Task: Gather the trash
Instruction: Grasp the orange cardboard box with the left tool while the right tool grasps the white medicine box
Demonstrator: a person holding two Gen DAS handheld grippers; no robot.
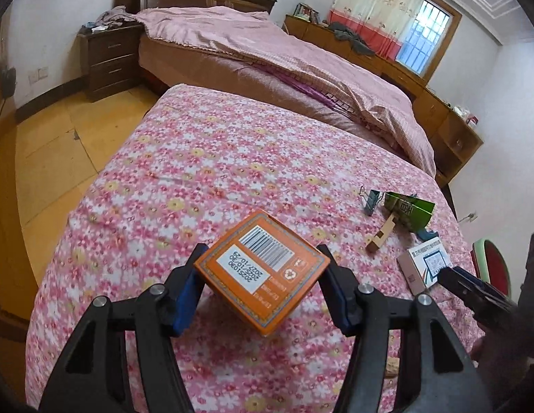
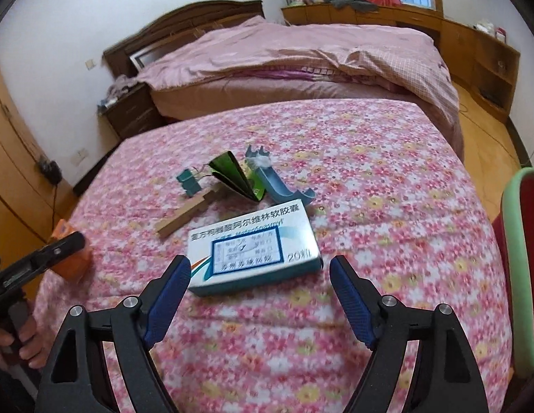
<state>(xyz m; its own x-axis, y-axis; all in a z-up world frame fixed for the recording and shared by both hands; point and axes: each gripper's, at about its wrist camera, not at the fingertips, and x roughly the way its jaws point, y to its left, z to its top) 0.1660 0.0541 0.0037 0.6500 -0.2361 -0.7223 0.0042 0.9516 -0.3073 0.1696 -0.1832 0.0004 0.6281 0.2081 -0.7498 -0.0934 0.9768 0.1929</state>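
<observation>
My left gripper [image 1: 261, 272] is shut on an orange box [image 1: 263, 272] with a barcode label, held just above the floral cloth. My right gripper [image 2: 260, 275] is open, its jaws either side of the near end of a white and teal medicine box [image 2: 253, 251] lying flat on the cloth. The medicine box also shows in the left wrist view [image 1: 426, 264], with the right gripper's finger [image 1: 473, 289] beside it. The orange box and left gripper show at the left edge of the right wrist view [image 2: 70, 251].
Beyond the medicine box lie a wooden block [image 2: 184, 215], a teal binder clip [image 2: 187, 180], a green folded wrapper [image 2: 236, 175] and a blue plastic piece [image 2: 277, 179]. The floral table [image 2: 370, 172] stands before a pink bed [image 2: 301, 55]. A red chair [image 2: 521, 258] is at right.
</observation>
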